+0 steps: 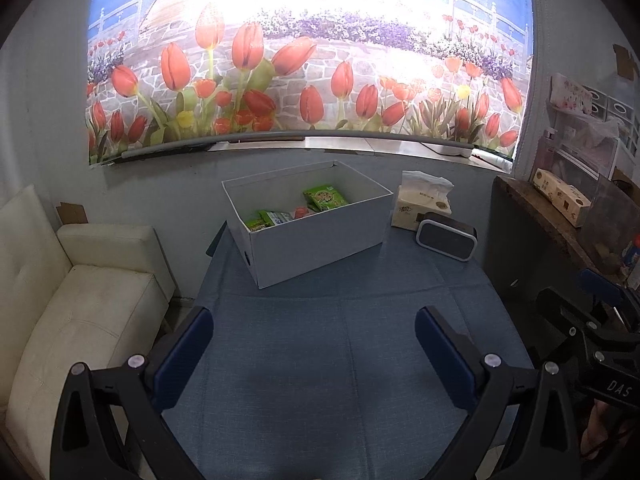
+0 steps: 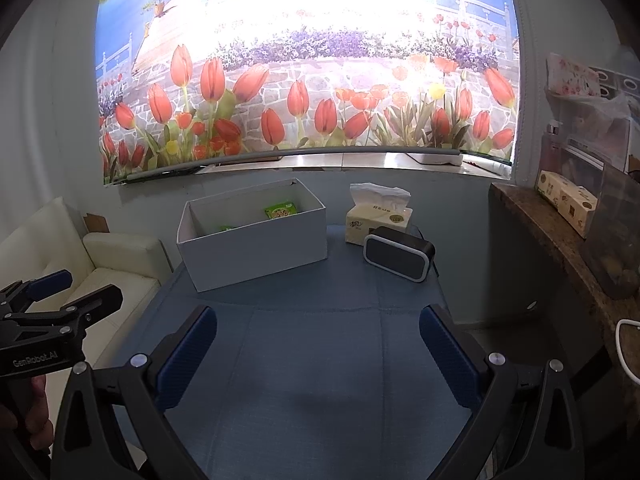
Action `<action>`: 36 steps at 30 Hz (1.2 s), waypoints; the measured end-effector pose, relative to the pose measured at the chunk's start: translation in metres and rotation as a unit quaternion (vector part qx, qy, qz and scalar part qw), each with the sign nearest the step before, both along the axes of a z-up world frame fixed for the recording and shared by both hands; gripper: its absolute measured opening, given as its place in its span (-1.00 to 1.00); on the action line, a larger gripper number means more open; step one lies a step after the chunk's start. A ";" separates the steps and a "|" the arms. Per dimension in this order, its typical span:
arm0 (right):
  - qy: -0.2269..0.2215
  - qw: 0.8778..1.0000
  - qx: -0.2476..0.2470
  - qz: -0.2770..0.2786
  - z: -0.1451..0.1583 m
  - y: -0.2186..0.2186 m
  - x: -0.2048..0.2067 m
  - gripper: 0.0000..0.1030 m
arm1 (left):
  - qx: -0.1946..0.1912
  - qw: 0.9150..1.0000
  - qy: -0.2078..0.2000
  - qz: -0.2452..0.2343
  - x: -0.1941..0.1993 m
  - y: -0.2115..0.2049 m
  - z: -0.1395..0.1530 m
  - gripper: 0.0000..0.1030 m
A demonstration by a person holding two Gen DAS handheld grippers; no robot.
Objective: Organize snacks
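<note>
A white open box [image 1: 316,240] stands at the far side of the blue tablecloth [image 1: 320,360]. Inside it lie several snack packets, mostly green [image 1: 324,197], one reddish [image 1: 301,213]. In the right wrist view the box [image 2: 256,248] shows two green packets [image 2: 281,211]. My left gripper [image 1: 314,354] is open and empty, above the cloth in front of the box. My right gripper [image 2: 318,354] is open and empty, also short of the box. Each gripper shows at the edge of the other's view, the right one [image 1: 600,320] and the left one [image 2: 52,296].
A tissue pack [image 1: 424,200] and a black speaker [image 1: 446,240] sit right of the box. A white sofa [image 1: 80,300] stands left of the table. A dark shelf [image 1: 560,216] with boxes stands at the right. A tulip mural covers the wall behind.
</note>
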State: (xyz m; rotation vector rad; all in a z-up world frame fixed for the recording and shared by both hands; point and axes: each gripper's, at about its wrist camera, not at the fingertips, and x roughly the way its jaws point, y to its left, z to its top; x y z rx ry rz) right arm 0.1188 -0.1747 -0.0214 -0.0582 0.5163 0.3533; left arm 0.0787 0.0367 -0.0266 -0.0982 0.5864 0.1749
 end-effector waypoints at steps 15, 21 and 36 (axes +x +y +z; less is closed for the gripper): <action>-0.003 1.000 0.000 0.006 0.003 0.001 -0.004 1.00 | -0.005 1.000 0.003 0.003 -0.001 0.004 0.000 1.00; -0.003 1.000 0.000 0.007 0.005 0.001 -0.004 1.00 | -0.004 1.000 0.002 0.001 -0.001 0.003 0.001 1.00; -0.003 1.000 0.001 0.009 0.007 0.001 -0.004 1.00 | -0.011 1.000 0.005 -0.003 0.001 0.003 0.002 1.00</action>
